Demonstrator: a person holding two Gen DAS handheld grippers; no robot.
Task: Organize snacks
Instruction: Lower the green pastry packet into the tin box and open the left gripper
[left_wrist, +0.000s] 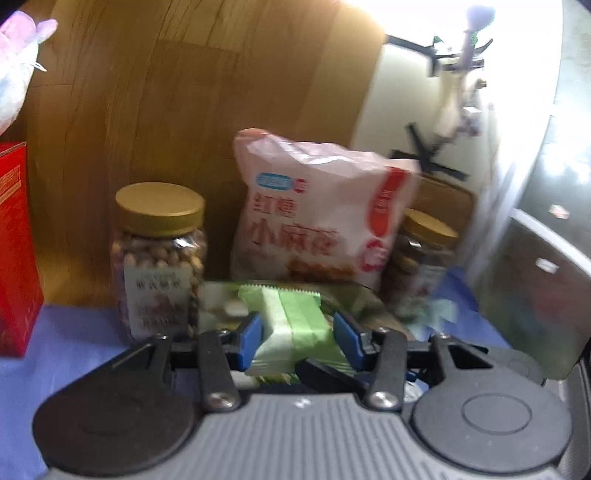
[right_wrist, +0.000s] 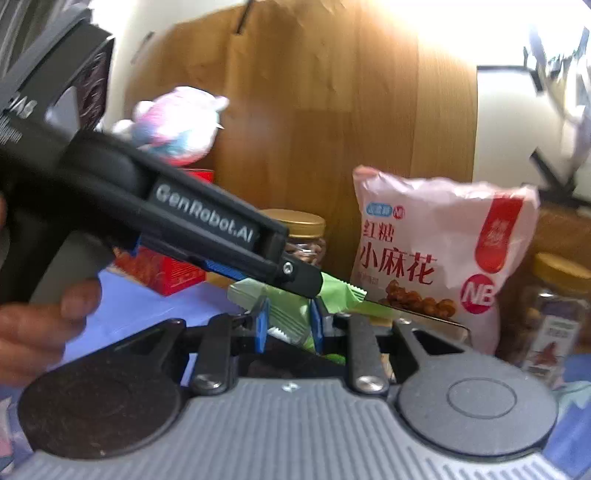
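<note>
Your left gripper (left_wrist: 297, 332) has its blue pads closed against both sides of a small pale-green foil snack packet (left_wrist: 295, 325), and the packet stands upright between them. Your right gripper (right_wrist: 288, 323) pinches the same green packet (right_wrist: 286, 314) between its own blue pads, so both tools hold one packet at once. In the right wrist view the black body of your left gripper (right_wrist: 207, 218) crosses from the left, and its tip lies over the packet's crimped end.

Just beyond the left gripper's fingertips a shiny reflective tray (left_wrist: 354, 295) sits under the packet. Beyond and to the left of that gripper stands a clear plastic jar with a gold screw lid (left_wrist: 160, 258), filled with round nuts. Straight ahead, behind the tray, a pale pink snack bag with red Chinese lettering (left_wrist: 317, 221) stands upright. To the right of the bag, partly hidden by it, is a second gold-lidded clear jar (left_wrist: 424, 258). Far to the left is a red cardboard box (left_wrist: 16, 251) on the blue tablecloth (left_wrist: 74, 332). A wooden panel (left_wrist: 203, 110) rises behind everything, and a pink and white plush toy (right_wrist: 181, 123) sits above the red box (right_wrist: 173, 275).
</note>
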